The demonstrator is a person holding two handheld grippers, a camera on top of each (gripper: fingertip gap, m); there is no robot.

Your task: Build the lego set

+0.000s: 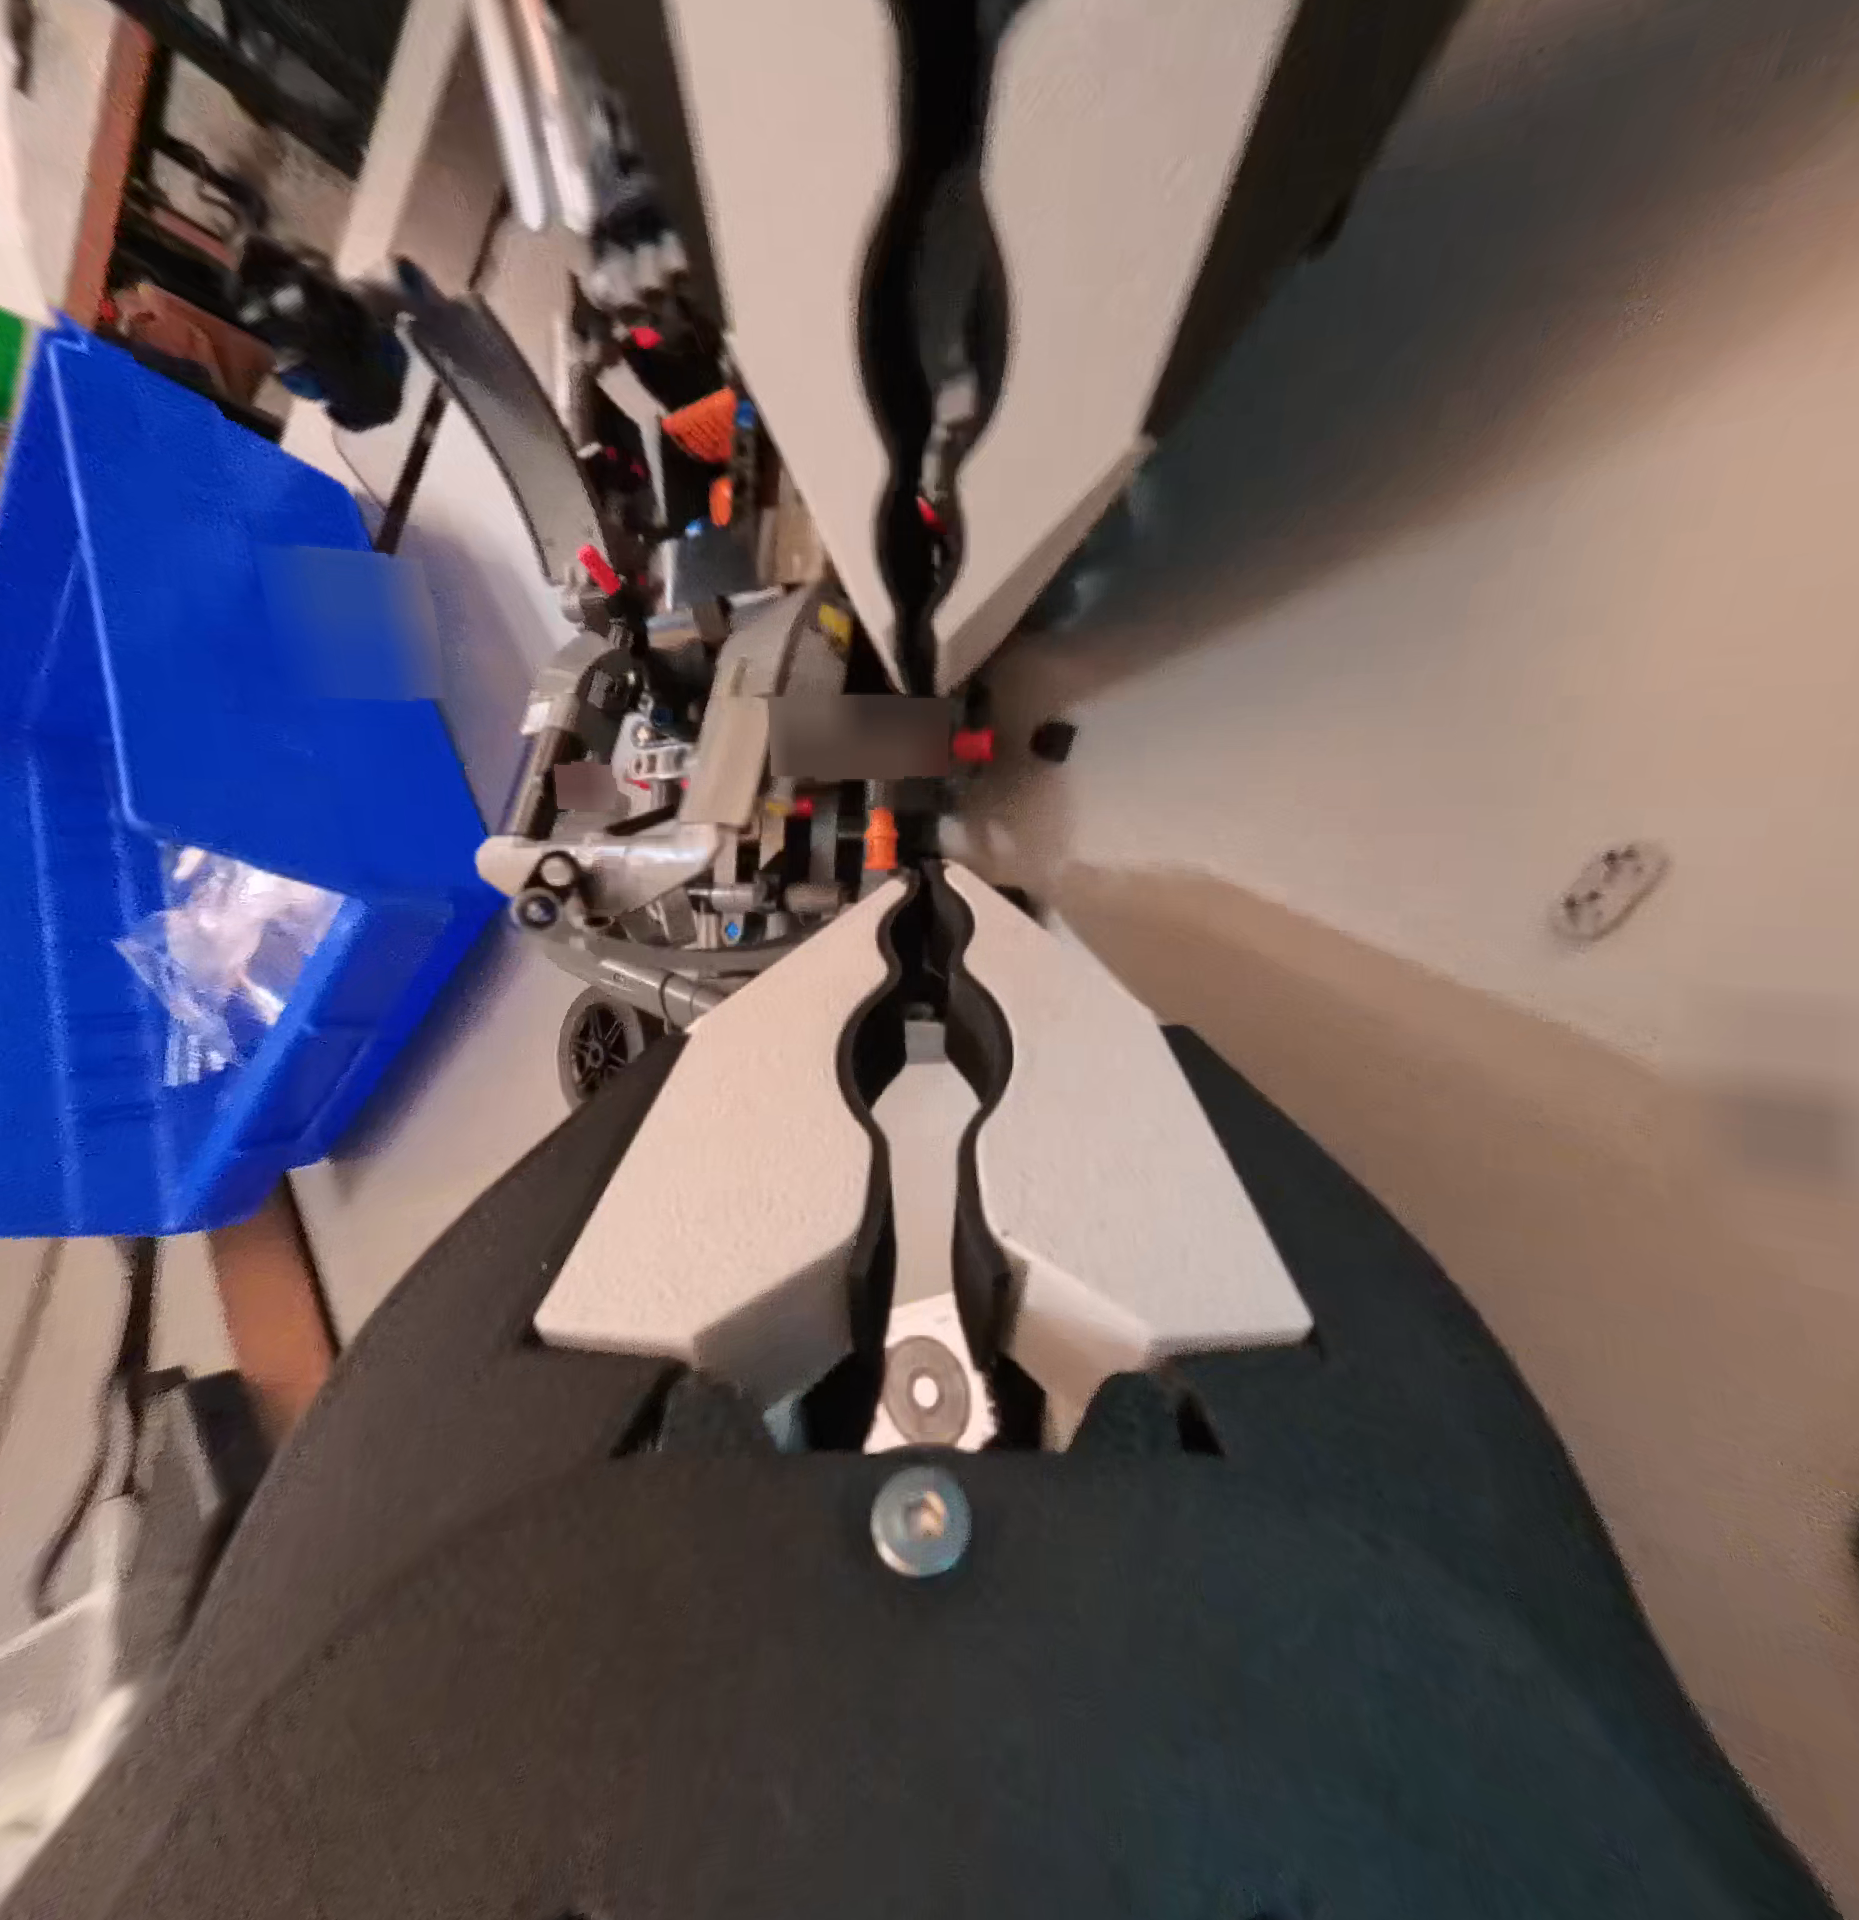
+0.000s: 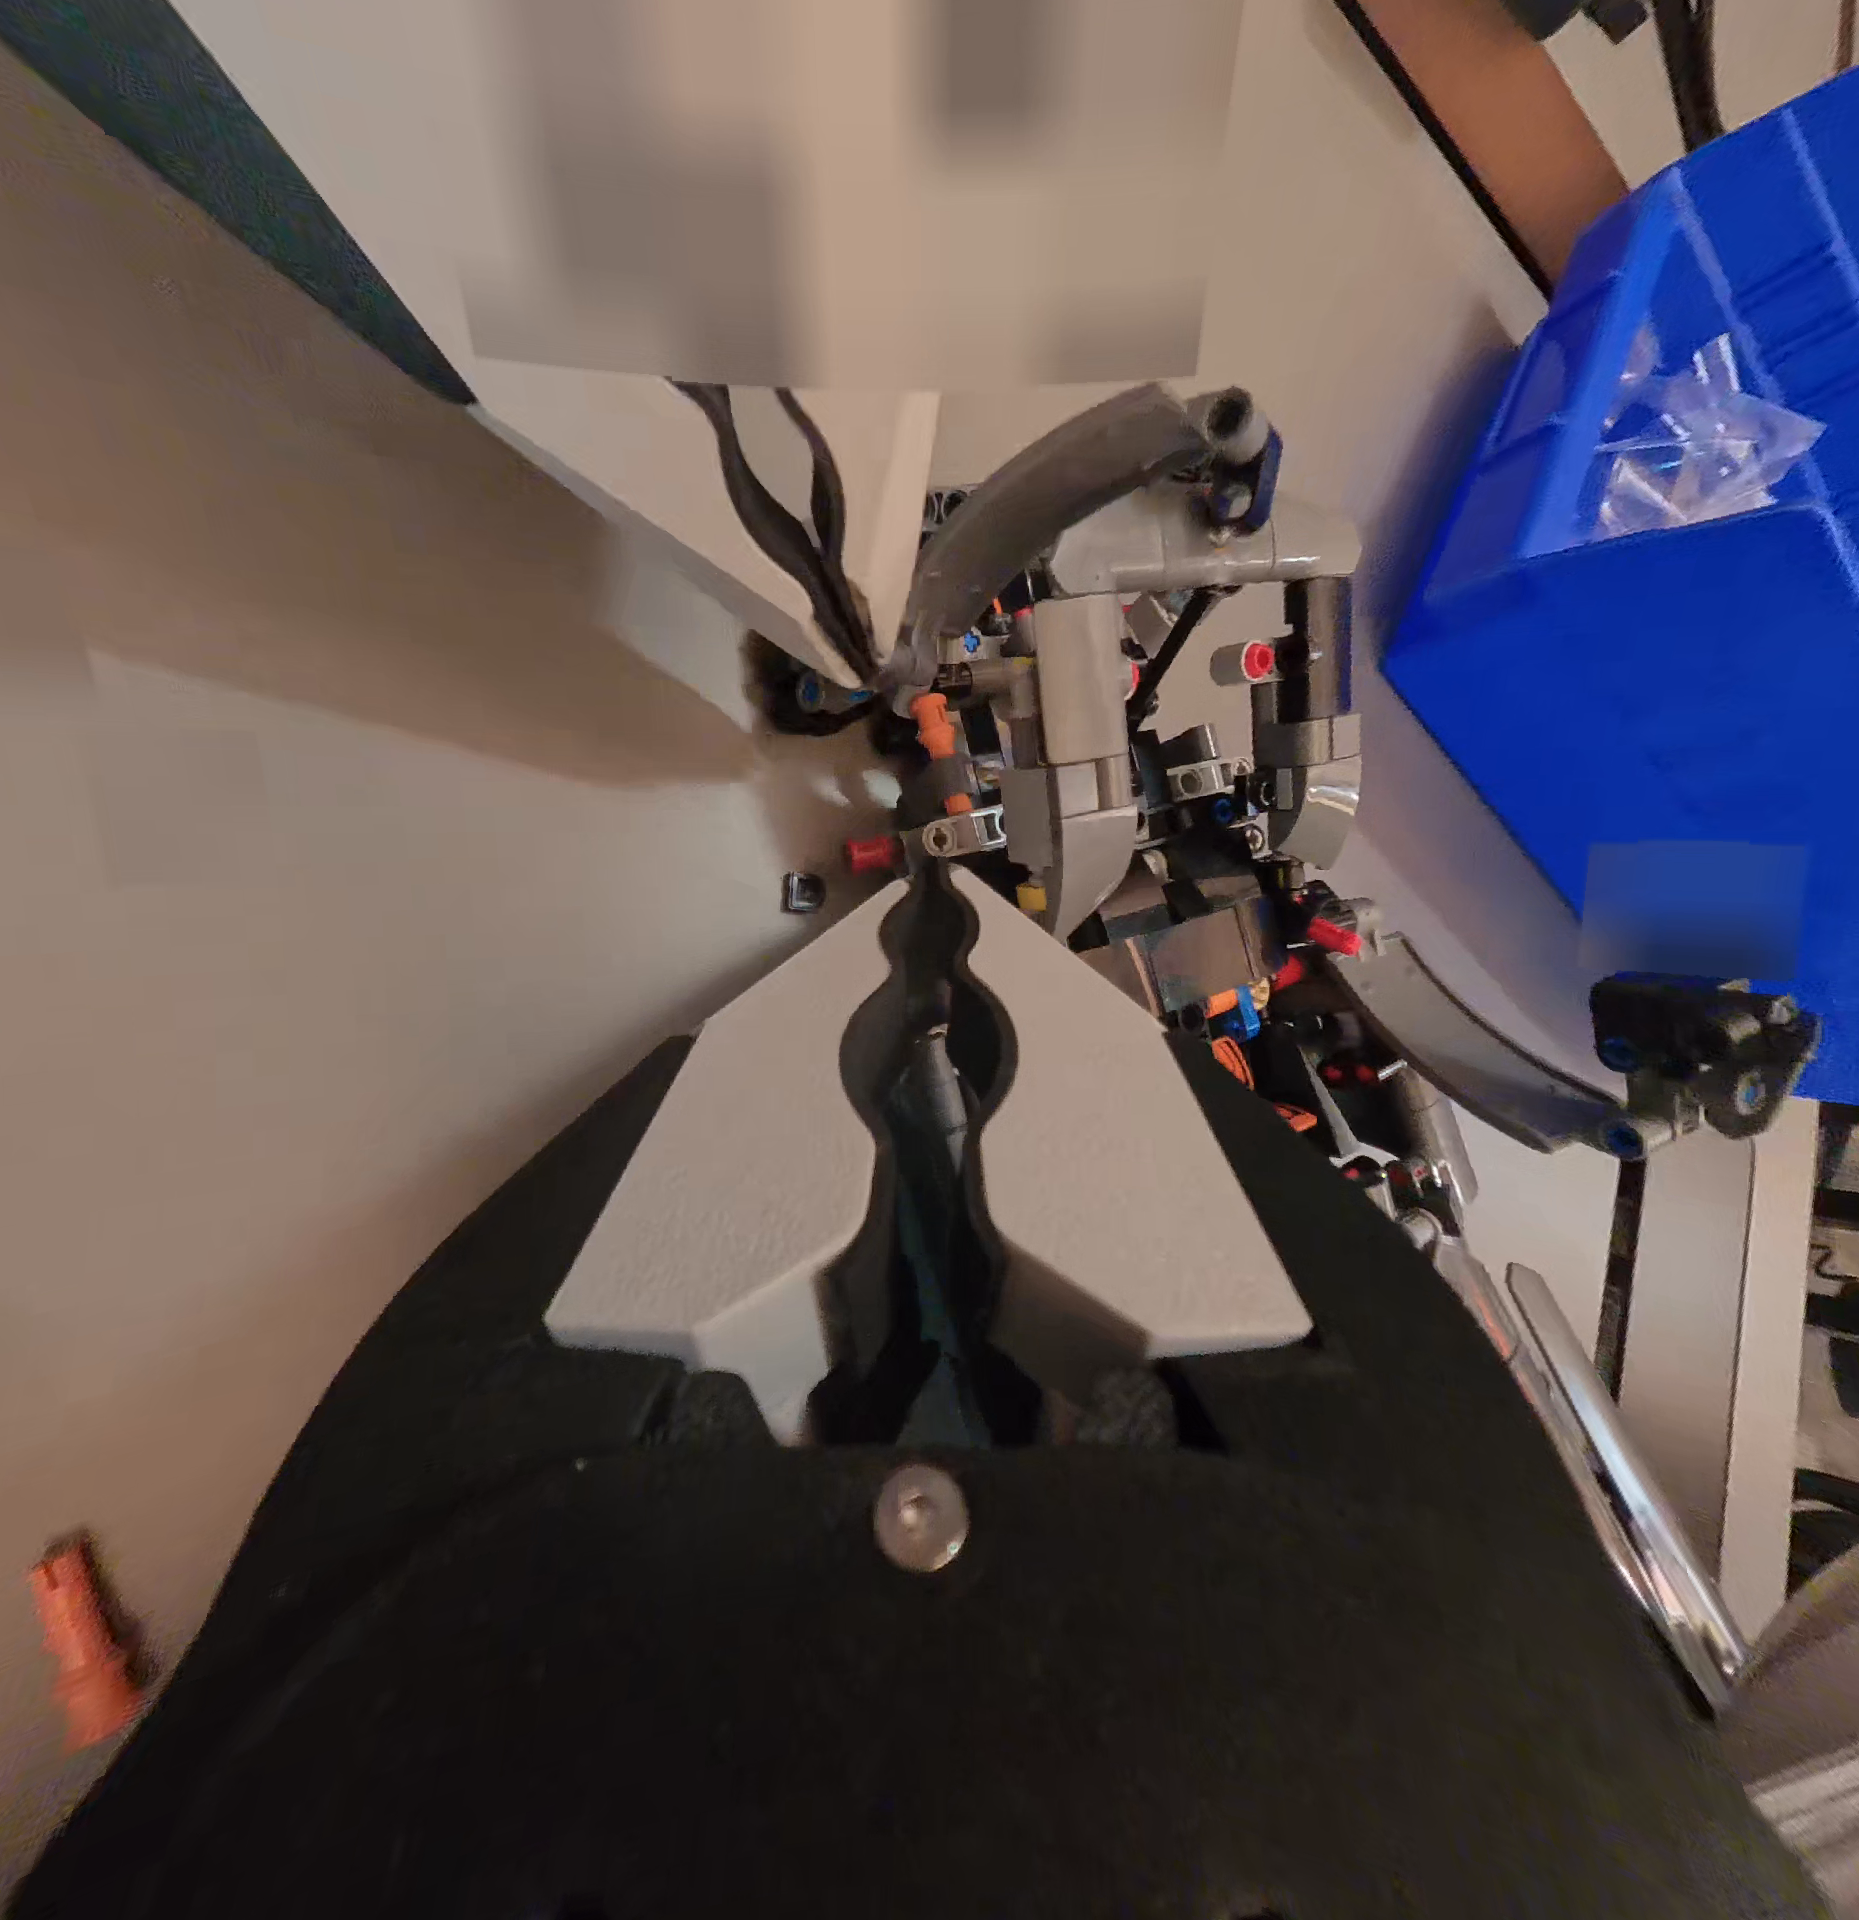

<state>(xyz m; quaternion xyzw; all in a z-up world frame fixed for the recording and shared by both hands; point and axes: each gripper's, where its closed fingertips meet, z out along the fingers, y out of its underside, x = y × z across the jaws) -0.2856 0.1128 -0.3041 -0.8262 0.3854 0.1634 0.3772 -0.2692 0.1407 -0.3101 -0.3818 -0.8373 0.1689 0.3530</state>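
Grey Lego model [image 1: 686, 790], one, beside one blue bin [image 1: 208, 790]; two grippers, left gripper [image 1: 920, 878] and right gripper [image 2: 930, 878], meet at it, jaws pressed together.

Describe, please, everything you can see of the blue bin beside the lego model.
The blue bin is a glossy, hard plastic tub with ribbed walls and a thick rim. It sits on the pale table next to the grey lego model. Crumpled clear plastic bags lie inside. Whether model and bin touch cannot be told.

The right tongs [image 2: 927, 883], jaws nearly together, touch the grey lego model [image 2: 1091, 727]; a blue bin [image 2: 1631, 675] sits just beside the model.
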